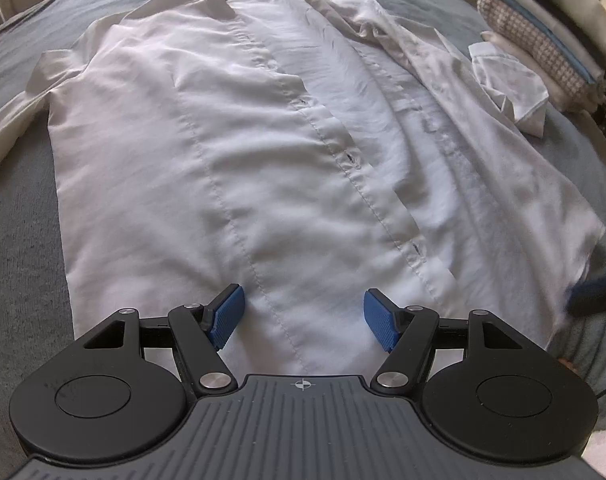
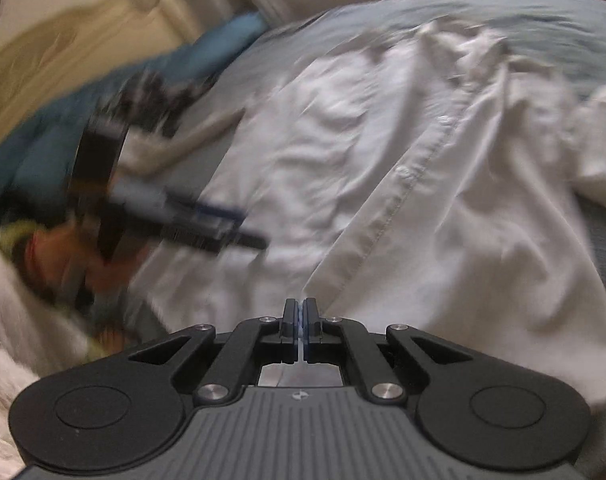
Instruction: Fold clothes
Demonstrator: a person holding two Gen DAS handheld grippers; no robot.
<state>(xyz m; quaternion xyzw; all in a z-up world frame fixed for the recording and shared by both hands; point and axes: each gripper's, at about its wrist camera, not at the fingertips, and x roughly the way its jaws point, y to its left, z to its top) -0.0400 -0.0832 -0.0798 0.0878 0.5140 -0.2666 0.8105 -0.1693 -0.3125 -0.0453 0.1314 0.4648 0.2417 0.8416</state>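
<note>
A white button-up shirt point(image 1: 263, 140) lies spread front-up on a grey-blue bed cover point(image 1: 19, 216), placket open down the middle, one sleeve bunched at the far right. My left gripper point(image 1: 303, 316) is open over the shirt's bottom hem, blue pads apart with nothing between them. My right gripper point(image 2: 300, 316) is shut, its jaws pressed together at the shirt's point(image 2: 423, 200) lower hem by the button placket; a thin bit of white cloth seems pinched between them. The left gripper also shows blurred in the right wrist view point(image 2: 223, 228).
A stack of folded clothes point(image 1: 543, 40) stands at the far right of the bed. A teal blanket point(image 2: 63, 128) lies at the bed's left side. The holder's hand point(image 2: 63, 256) shows blurred behind the left gripper.
</note>
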